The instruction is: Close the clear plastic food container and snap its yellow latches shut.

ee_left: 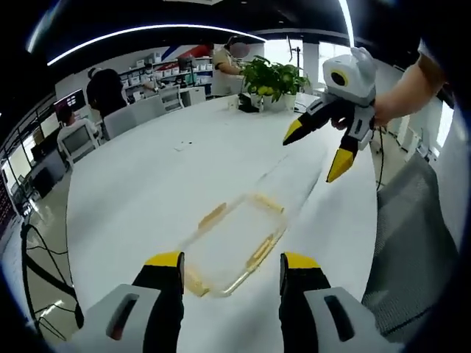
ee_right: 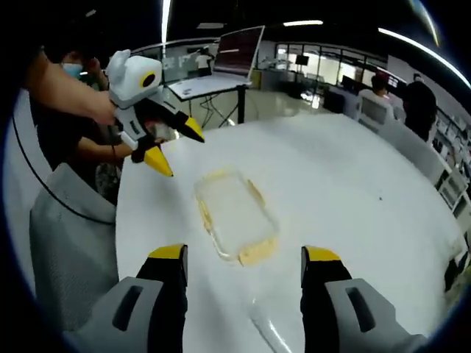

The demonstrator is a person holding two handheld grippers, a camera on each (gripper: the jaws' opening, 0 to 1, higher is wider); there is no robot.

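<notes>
A broad white table point(ee_left: 147, 184) runs through an open-plan office under long ceiling light strips point(ee_left: 147, 33). In the left gripper view, a leafy potted plant point(ee_left: 276, 77) stands at the table's far end at about 1 o'clock, with stocked shelves point(ee_left: 165, 73) against the back wall toward 11 o'clock. A person in dark clothes point(ee_left: 105, 92) stands beside grey chairs point(ee_left: 136, 115) at 10 o'clock; another sits lower on the same side. In the right gripper view, a large monitor point(ee_right: 237, 53) stands on a desk at 12 o'clock, and people point(ee_right: 419, 103) gather at 2 o'clock. Grey fabric point(ee_right: 70, 243) lies at the table's edge at 8 o'clock.
</notes>
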